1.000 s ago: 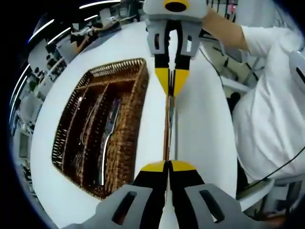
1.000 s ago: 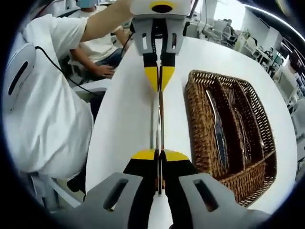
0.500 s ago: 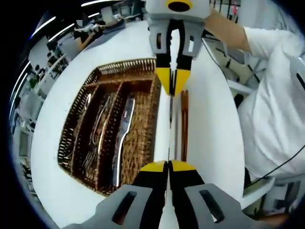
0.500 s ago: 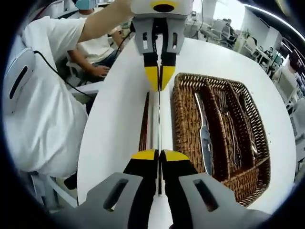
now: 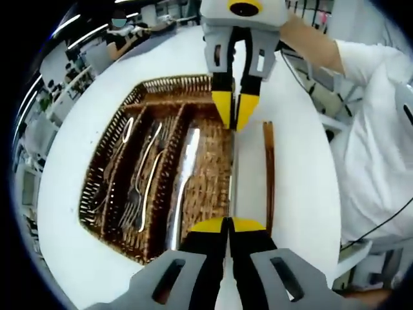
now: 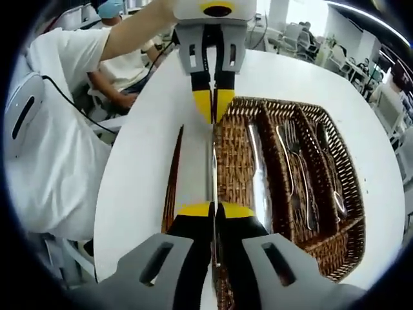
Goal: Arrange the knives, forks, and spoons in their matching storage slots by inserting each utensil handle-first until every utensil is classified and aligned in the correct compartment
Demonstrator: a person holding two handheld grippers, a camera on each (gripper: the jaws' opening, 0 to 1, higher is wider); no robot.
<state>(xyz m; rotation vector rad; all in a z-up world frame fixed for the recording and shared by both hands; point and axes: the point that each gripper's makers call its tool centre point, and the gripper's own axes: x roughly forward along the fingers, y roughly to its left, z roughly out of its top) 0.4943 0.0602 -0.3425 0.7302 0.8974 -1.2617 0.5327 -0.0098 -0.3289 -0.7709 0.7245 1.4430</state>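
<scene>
Together, the two grippers hold one thin utensil between them, one at each end. In the left gripper view, the left gripper (image 5: 228,226) has its yellow-tipped jaws pressed together on the near end of the utensil (image 5: 231,174), and the right gripper (image 5: 236,123) pinches the far end from the opposite side. In the right gripper view, the same pairing shows reversed: the right gripper (image 6: 215,210) is clamped on the near end of the utensil (image 6: 212,165), the left gripper (image 6: 213,116) on the far end. What kind of utensil it is cannot be told; it shows edge-on as a narrow silver strip.

The utensil sits above the outer edge of a wicker tray (image 5: 213,168), which rests on a round white table (image 5: 297,174). The tray (image 6: 235,161) has long compartments side by side. A knife (image 6: 258,171) lies in the one nearest the grippers, forks (image 6: 293,161) in the middle one, and spoons (image 6: 329,165) in the farthest.

Beside the tray, on the table, a thin brown strip (image 5: 269,174) lies parallel to the held utensil. A person in a white shirt (image 6: 58,148) is next to the table.
</scene>
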